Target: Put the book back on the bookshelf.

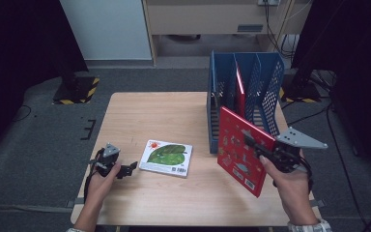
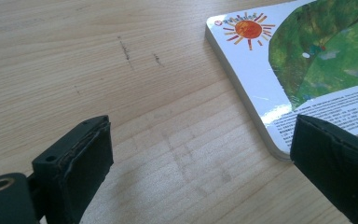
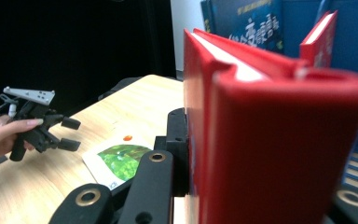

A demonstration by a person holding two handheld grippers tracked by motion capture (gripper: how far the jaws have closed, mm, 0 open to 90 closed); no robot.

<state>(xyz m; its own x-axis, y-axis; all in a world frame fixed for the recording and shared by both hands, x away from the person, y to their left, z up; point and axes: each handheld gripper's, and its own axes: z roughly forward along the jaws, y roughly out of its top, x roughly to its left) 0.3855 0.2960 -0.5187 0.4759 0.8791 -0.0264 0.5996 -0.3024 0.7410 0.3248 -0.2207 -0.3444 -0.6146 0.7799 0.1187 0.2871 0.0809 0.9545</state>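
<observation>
Blue file rack (image 1: 265,92) at table's (image 1: 140,111) far right, one red book (image 1: 240,87) already slotted. Second red book (image 1: 239,150) clamped upright in right gripper (image 1: 261,151), raised just before rack, not yet filed. Green picture book (image 1: 166,157) flat mid-table, untouched beside left gripper (image 1: 129,168), jaws wide and empty.

A red book (image 1: 240,87) was stood upright in a middle compartment of the blue rack (image 1: 270,84); hazard-striped stand bases (image 1: 77,89) were placed on the grey floor.

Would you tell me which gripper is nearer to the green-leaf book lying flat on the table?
Left. The left gripper rests open on the table right beside the green-leaf book, while the right gripper is farther off, raised and clamped on the red book.
</observation>
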